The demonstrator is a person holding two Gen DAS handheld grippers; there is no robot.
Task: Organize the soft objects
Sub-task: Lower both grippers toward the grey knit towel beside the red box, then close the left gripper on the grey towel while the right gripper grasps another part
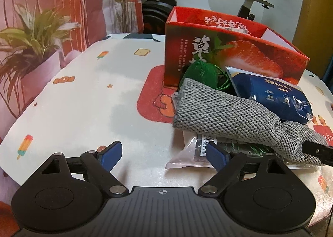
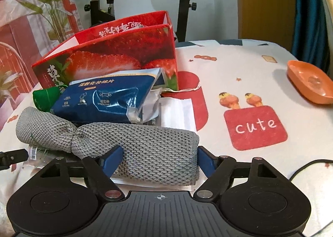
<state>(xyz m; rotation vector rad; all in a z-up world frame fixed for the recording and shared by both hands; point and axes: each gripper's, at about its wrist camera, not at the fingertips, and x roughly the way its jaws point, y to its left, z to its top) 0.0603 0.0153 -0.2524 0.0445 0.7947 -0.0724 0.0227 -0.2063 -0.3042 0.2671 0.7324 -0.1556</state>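
Grey knitted cloth, cinched near one end, lying across packets

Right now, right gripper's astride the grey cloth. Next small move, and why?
Probably close the right gripper on the grey knit cloth: its folded end already lies between the blue pads, which look barely touching it. The left gripper is open over bare tablecloth, holding nothing.

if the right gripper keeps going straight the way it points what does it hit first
The grey knit cloth: its near end already lies between the right gripper's open fingers. Behind it sits the blue pack, then the strawberry box.
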